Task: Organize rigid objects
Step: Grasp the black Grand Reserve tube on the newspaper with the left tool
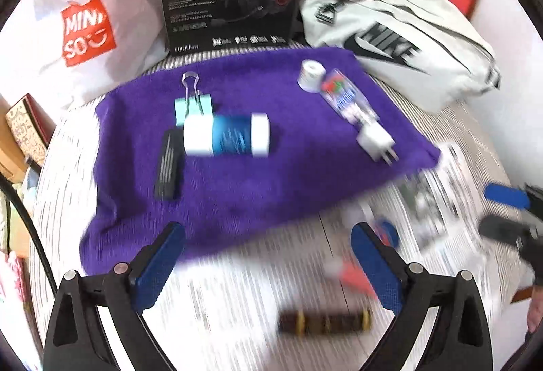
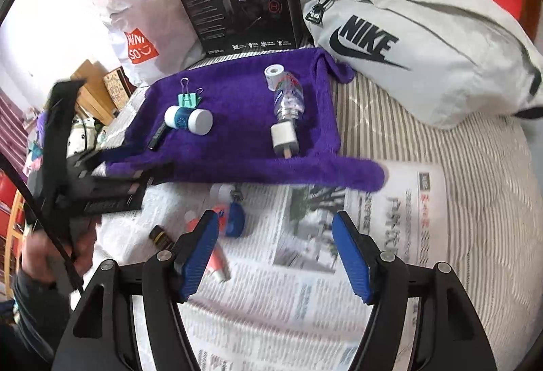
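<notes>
Overhead, both hands tilt steeply downward: the left gripper [image 1: 268, 264] gapes wide and empty near the purple towel [image 1: 258, 194], the right gripper [image 2: 275, 257] spread empty over newspaper [image 2: 298, 296], the blue-and-white bottle [image 2: 188, 119] lying on the towel.

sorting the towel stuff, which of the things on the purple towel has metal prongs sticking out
The white plug adapter, at the towel's near edge just below the clear bottle. The binder clip, blue-and-white spool and black bar show no prongs.
</notes>
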Tool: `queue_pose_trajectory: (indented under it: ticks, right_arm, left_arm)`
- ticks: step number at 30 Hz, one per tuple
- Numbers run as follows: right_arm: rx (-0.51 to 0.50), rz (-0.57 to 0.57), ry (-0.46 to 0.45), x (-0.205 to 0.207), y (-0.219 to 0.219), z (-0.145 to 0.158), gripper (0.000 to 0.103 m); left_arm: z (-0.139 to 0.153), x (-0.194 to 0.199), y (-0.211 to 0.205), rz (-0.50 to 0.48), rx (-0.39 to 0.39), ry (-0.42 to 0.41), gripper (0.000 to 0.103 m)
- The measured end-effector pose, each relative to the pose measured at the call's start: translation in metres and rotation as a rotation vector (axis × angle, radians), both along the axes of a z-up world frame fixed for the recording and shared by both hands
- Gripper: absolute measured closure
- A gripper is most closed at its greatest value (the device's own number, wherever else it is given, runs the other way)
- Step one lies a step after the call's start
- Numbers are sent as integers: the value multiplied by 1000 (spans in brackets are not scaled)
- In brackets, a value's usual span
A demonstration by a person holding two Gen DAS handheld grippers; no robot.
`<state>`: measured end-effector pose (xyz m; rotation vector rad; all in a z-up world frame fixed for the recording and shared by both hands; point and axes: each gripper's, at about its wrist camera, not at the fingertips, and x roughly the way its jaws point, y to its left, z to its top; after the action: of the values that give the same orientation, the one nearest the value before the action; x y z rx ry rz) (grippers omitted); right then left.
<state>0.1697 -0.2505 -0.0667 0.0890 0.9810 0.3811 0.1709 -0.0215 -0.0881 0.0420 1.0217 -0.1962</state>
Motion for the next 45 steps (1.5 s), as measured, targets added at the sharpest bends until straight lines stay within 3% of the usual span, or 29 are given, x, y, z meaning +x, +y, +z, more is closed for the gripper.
queue_pose_trajectory:
  ticks: [6,10,13,19,28,31,40,45]
  right_arm:
    - [27,14,19,-17,1,-7,34]
    - [54,17,48,-25,0,-14,34]
    - [57,19,56,-31,-1,-16,34]
    - [66,24,70,-39,0,-23,34]
    - [73,35,79,-43,2,-31,34]
    - [70,43,82,-43,3,-33,34]
    - [65,45,90,-46,1,-35,34]
    - [62,31,105,-44,0,-38,34]
  left_arm:
    - [-24,-31,10,116,16,95,4]
    - [-37,-26,12,183,-18,147,4]
    - [-46,-18,5,209,17,172,4]
    - [-51,-22,-14,159,100,170,4]
    - [-43,-55,8,159,192,151,4]
    - [-39,-61,15,149,134,154,4]
    - [-23,-87,14,-38,6,107,4]
    - [-35,-95,-1,-79,66,119,4]
